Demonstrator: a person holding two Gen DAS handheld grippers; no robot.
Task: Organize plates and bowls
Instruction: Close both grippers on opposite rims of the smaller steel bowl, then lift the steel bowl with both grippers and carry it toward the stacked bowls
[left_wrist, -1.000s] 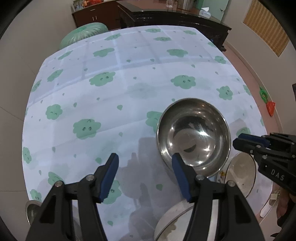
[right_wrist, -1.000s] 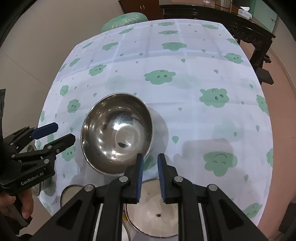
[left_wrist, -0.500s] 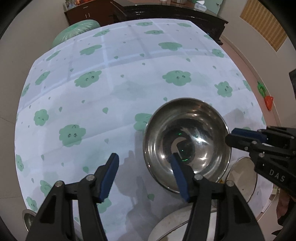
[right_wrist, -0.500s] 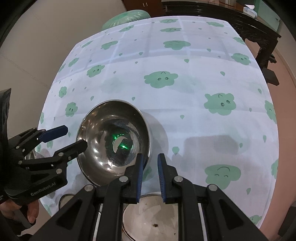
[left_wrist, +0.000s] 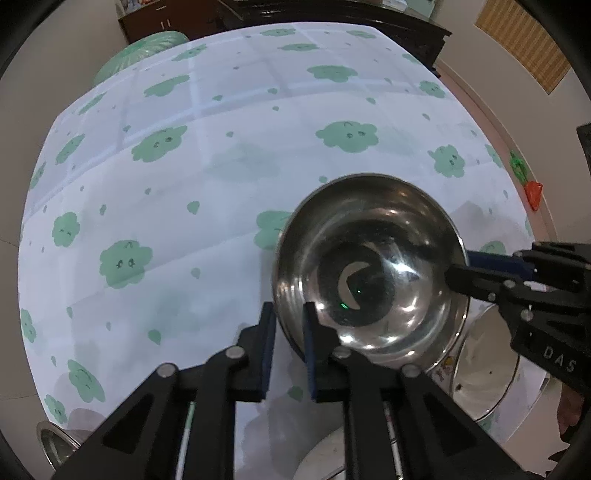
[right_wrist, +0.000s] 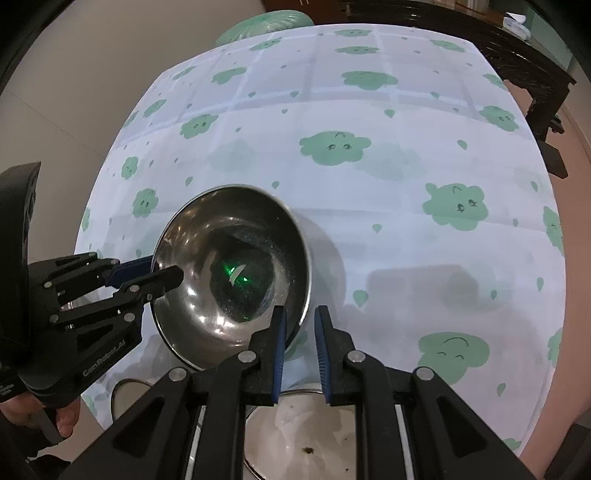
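A large steel bowl (left_wrist: 369, 269) is tilted and raised off the cloud-print tablecloth (left_wrist: 207, 206). My left gripper (left_wrist: 290, 325) is shut on the bowl's near rim; it also shows in the right wrist view (right_wrist: 162, 271), clamped on the bowl (right_wrist: 236, 273) from the left. My right gripper (right_wrist: 300, 328) is shut on the bowl's near right rim, and shows in the left wrist view (left_wrist: 458, 267) at the bowl's right edge.
A white plate (right_wrist: 295, 439) lies below the right gripper near the table's front edge; it also shows in the left wrist view (left_wrist: 484, 373). A small steel bowl (left_wrist: 55, 443) sits at the front left corner. Dark wooden furniture (right_wrist: 524, 48) stands behind the table.
My left gripper has closed on the bowl's rim. The bowl has tilted and lifted off the cloth, held by both grippers.
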